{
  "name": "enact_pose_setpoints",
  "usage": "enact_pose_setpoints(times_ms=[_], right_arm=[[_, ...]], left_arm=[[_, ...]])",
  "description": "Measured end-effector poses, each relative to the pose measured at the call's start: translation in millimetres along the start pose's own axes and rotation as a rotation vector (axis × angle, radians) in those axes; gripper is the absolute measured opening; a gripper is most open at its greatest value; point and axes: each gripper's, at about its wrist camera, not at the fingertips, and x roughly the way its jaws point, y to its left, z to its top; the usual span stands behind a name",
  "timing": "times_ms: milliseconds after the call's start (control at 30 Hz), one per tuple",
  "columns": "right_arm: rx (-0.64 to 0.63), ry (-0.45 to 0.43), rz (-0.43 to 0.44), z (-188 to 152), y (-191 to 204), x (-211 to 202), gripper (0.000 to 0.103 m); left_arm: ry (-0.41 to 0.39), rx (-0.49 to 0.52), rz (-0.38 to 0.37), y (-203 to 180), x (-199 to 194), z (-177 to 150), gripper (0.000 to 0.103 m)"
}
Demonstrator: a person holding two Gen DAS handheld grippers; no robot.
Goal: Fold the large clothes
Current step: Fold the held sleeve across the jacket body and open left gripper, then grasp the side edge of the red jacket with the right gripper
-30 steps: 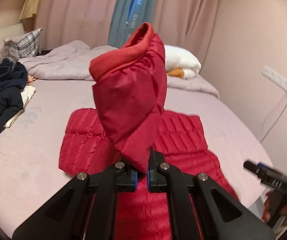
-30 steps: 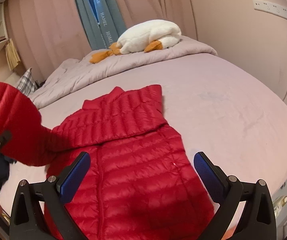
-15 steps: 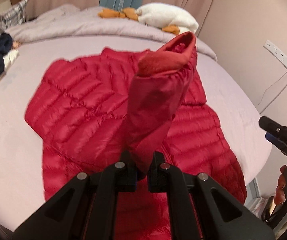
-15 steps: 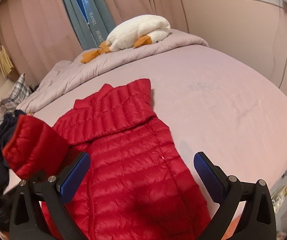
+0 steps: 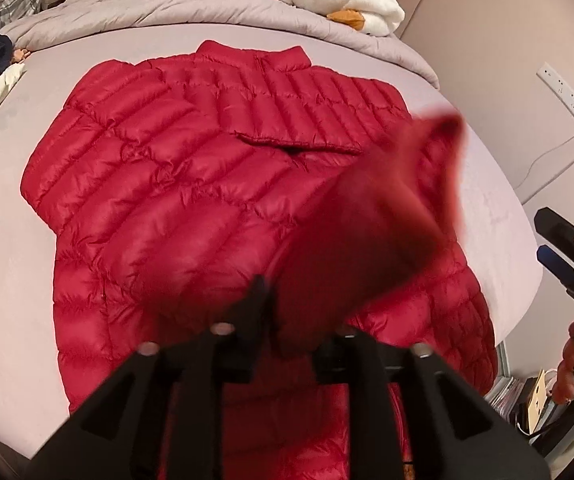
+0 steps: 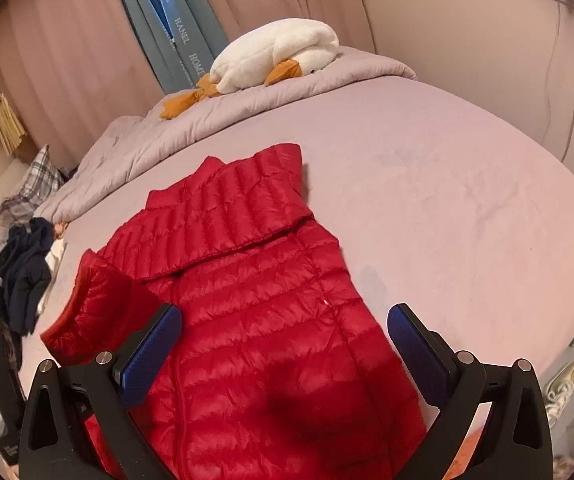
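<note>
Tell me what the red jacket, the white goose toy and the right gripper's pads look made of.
Red jacket: thin glossy synthetic shell, probably nylon, quilted in puffy channels, so likely down-filled. Goose toy: matte fuzzy plush, with orange fabric feet. Right gripper pads: blue, finely textured, seemingly rubbery, on black rigid frames, probably plastic.

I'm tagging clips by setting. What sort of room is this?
Most likely a home bedroom: a bed with a rumpled duvet, a plush goose on it, and curtains behind.

A jacket (image 6: 247,312) lies flat on the bed (image 6: 447,208); behind it a plush goose (image 6: 275,58) rests on the duvet (image 6: 247,108) (clothes pile (image 6: 23,276) at left).
</note>
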Motion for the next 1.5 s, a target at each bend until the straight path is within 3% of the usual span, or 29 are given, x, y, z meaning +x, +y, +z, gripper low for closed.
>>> enact_pose_setpoints(times_ms=[67, 267, 533, 767, 1000, 1300, 1500], right_arm=[[0.001, 0.003, -0.001, -0.3, -0.3, 0.2, 0.102], [0.005, 0.004, 0.0, 0.0, -1.0, 0.0, 0.102], [0.004, 0.002, 0.005, -0.5, -0.7, 0.0, 0.102], [-0.003, 0.015, 0.008, -3.7, 2.7, 1.0, 0.102], [-0.025, 0.043, 0.026, -7.9, 11.4, 6.0, 0.102], [-0.073, 0.133, 0.057, -24.4, 30.8, 24.6, 0.102], [-0.118, 0.257, 0.133, -45.0, 53.3, 54.3, 0.081]], left_arm=[[-0.001, -0.004, -0.011, 0.8, -4.5, -0.7, 0.046], [-0.028, -0.033, -0.032, 8.8, -27.0, 0.6, 0.071], [-0.117, -0.106, -0.04, 32.2, -68.6, 4.7, 0.091], [-0.164, -0.186, 0.0, 59.6, -92.5, 2.6, 0.1], [-0.176, -0.291, 0.056, 88.9, -101.4, -3.5, 0.101], [-0.167, -0.334, 0.101, 108.1, -109.9, -12.7, 0.101], [-0.177, -0.375, 0.116, 120.8, -119.1, -21.2, 0.101]])
